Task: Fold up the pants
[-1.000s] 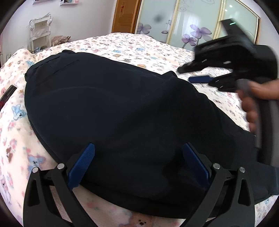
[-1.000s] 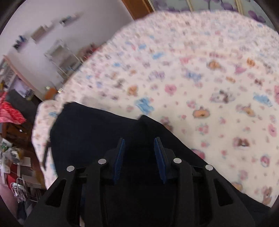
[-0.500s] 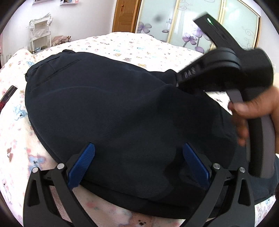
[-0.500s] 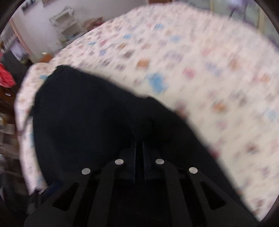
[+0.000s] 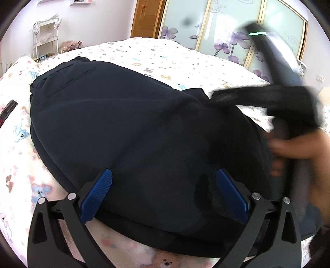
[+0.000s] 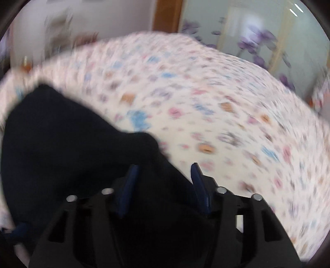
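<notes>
The dark navy pants [image 5: 127, 127] lie folded in a broad heap on the bed, waistband and a back pocket at the far left. My left gripper [image 5: 163, 185] is open, its blue pads wide apart over the pants' near edge, holding nothing. My right gripper [image 6: 163, 171] is open over the far edge of the pants [image 6: 61, 144], with cloth under and between its blue pads; the view is motion blurred. In the left wrist view the right gripper's black body [image 5: 268, 103] is blurred at the pants' right corner, held by a hand [image 5: 299, 150].
The bed has a white sheet with small animal prints [image 5: 169, 55] [image 6: 226, 103]. A dark flat object [image 5: 8, 109] lies at the bed's left edge. A white rack [image 5: 44, 39], a wooden door [image 5: 147, 18] and flowered sliding wardrobe doors [image 5: 216, 31] stand behind.
My right gripper shut on the pants' far corner half a second ago and has opened again while swinging right. My left gripper has stayed open and still.
</notes>
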`<state>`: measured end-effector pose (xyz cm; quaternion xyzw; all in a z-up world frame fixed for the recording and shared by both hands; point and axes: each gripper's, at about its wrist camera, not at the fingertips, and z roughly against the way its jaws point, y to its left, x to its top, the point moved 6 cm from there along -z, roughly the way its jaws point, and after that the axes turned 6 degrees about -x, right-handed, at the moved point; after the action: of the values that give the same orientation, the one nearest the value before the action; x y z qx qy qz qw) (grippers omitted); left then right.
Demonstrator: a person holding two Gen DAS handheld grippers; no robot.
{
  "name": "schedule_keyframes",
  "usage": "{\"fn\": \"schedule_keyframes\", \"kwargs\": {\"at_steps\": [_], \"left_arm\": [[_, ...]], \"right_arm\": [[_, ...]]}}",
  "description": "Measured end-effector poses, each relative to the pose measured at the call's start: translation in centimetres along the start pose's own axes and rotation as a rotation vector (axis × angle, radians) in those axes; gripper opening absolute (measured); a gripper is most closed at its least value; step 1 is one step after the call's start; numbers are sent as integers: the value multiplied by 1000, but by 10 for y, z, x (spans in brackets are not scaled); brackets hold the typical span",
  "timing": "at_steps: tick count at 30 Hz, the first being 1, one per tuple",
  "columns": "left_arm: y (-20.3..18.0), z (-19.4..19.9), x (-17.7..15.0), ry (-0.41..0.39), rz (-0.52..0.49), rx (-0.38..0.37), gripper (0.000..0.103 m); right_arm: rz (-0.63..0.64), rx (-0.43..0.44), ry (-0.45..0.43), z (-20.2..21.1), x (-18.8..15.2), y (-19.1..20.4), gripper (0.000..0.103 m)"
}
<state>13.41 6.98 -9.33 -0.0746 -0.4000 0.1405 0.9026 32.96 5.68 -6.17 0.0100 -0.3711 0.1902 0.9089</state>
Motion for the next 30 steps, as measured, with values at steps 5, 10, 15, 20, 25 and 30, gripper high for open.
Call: {"fn": "schedule_keyframes", "kwargs": {"at_steps": [5,10,15,20,25,30], "left_arm": [[3,-4,6,1,1,0,101],[5,-6,6,-2,1,-3,101],[7,-5,7,-11,13,-18,101],[5,-3,5,-13,17,-25,101],[5,-5,6,-16,19,-27,101],[3,-5,5,-19,14,-21,101]], "right_arm": [[-330,257,11,40,-35,-54,55],[-419,177,147,7,-91,-89,41],[-531,122,-5,72,-102,-123,46],[-648,-60,-172,169,-162,-192,51],[-971,-382,-269,249,-291,-300,51],[-1239,-386,-289,268,-361,-368,51]]}}
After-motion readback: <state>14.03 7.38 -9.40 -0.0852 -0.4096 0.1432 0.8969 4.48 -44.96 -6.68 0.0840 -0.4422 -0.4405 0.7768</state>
